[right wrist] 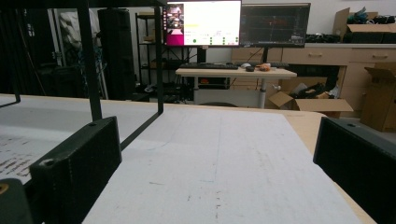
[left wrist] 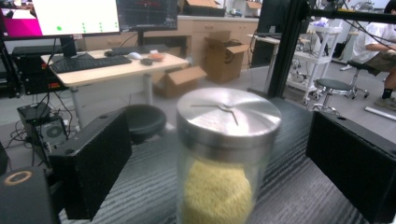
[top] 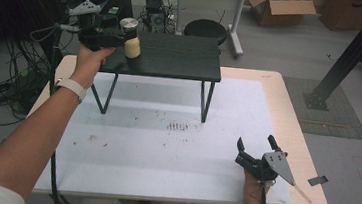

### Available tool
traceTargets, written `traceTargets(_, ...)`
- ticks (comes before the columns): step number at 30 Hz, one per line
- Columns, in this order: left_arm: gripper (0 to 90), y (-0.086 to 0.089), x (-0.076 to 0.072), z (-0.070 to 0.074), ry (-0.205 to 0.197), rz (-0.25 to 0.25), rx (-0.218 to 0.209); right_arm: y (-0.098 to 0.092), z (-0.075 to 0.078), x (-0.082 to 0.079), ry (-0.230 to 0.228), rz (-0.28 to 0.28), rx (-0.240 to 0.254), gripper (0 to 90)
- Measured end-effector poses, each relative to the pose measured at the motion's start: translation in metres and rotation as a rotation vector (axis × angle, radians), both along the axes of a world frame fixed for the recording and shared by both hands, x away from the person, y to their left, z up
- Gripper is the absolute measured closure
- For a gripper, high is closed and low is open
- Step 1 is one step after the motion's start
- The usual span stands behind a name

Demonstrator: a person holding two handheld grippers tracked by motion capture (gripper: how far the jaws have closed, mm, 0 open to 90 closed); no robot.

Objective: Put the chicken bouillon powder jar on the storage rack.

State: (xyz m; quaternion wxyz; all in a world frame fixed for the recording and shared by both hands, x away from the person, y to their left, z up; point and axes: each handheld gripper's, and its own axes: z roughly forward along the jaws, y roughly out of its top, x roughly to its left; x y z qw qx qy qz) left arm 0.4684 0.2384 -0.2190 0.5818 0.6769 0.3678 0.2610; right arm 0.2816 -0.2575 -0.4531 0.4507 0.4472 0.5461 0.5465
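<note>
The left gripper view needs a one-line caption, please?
Open left tongs flank a steel-lidded jar of yellow grains on the black shelf.

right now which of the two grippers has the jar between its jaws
The left gripper, up at the black shelf: its open jaws flank the steel-lidded jar without touching. The right gripper hovers low over the white table, jaws apart, nothing between them.

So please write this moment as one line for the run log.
left claw: open, jaws on both sides of jar, not pressing | jar: upright on black shelf | right claw: open, empty, over white table
</note>
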Motion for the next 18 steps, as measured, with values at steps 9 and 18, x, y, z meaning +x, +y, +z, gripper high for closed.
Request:
traceTargets(9, 2.6, 0.003, -0.016, 0.004, 0.01, -0.01, 0.047, 0.0, 0.0, 0.0, -0.001, 0.0, -0.002, 0.9)
traceTargets(18, 2.8, 0.006, -0.033, 0.003, 0.001, -0.029, 0.035, 0.0, 0.0, -0.001, -0.004, 0.0, -0.003, 0.8)
